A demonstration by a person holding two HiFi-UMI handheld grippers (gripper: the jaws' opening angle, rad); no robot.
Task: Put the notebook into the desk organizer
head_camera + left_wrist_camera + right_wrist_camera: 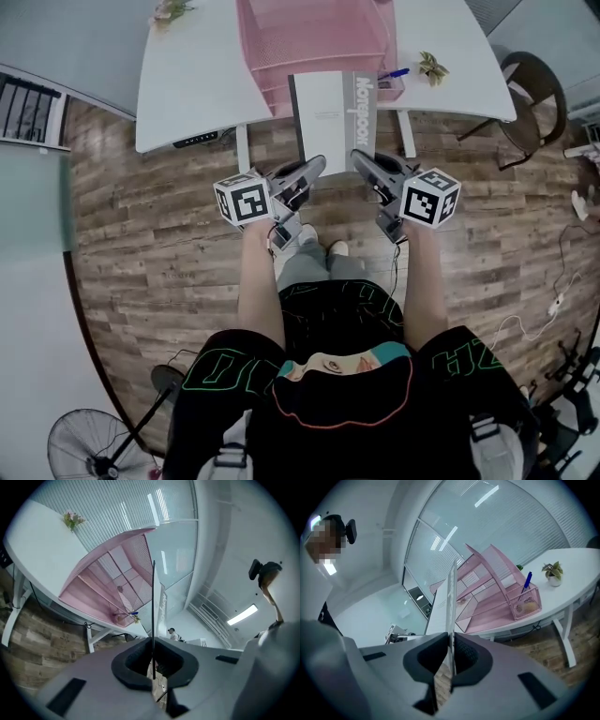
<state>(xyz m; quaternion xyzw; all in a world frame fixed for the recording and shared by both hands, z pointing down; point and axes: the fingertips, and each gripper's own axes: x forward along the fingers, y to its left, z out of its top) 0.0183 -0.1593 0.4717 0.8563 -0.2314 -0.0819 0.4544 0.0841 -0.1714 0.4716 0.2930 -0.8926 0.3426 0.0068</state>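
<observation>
wood-plank floor [141,244] surrounds a white desk [187,84], and a pink mesh desk organizer [309,37] stands on the desk. the notebook [328,117] is carried flat in the air, its far end over the desk edge just before the organizer's open front; whether it touches the mesh i cannot tell. the left gripper [314,167] and the right gripper [361,161] each pinch a near corner, jaws closed tight on the thin edge. this looks like the carry-in step, with insertion not yet done. next, the far edge probably needs lining up with a tray opening and sliding in level, both grips releasing only once it is supported. the grey band reads "notebook"; smaller cover print is illegible. a blue pen [394,74] sits in the side cup.
</observation>
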